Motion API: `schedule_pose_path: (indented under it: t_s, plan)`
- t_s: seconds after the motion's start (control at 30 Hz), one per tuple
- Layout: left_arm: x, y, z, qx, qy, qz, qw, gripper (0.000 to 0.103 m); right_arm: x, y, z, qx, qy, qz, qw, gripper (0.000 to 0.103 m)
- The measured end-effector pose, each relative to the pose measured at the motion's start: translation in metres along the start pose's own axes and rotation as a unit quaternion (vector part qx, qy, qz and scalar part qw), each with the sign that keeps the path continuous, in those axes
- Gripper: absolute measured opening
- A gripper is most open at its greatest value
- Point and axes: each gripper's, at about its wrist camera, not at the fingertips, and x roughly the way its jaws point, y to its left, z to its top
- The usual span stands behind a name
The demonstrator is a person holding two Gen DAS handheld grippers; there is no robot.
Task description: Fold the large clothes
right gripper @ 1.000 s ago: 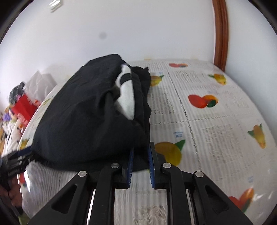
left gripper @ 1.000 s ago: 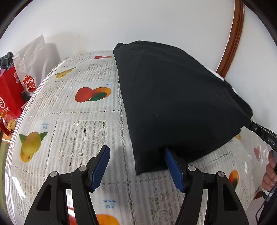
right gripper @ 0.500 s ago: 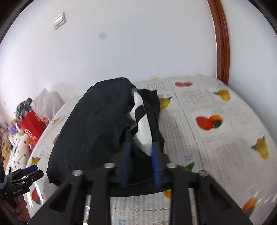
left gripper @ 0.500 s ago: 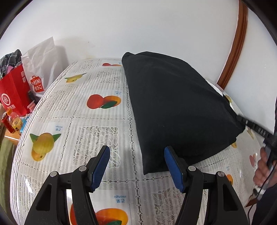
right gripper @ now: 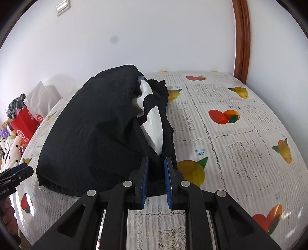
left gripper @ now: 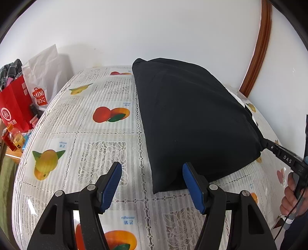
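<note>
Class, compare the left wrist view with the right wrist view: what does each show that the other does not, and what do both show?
Only the left wrist view shows the left gripper with its jaws open and nothing between them, beside the garment's near corner, and the smooth black side of the garment.

Only the right wrist view shows the white panel in the garment's folds, the wall switch, and the right gripper shut on the garment's edge.

Both show the garment, the fruit-print tablecloth, the red bag and the wooden door frame.

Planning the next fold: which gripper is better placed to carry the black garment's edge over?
Right. The right gripper is already shut on the black garment; the left gripper stands open over the tablecloth, gripping nothing.
</note>
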Motion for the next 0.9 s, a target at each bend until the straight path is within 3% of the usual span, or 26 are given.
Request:
schedule_pose_path:
  t_s: [0.47,0.9]
  plan:
    - [-0.034,0.001,-0.009,-0.007,-0.023,0.019,0.9995,0.067,-0.011,0.002,-0.001,-0.003,0.015,-0.034,0.999,0.024]
    - [-0.081,0.004,-0.024,-0.021,-0.046,0.026,0.9984,0.074,-0.06,0.02,-0.014,-0.007,0.011,-0.046,0.999,0.048]
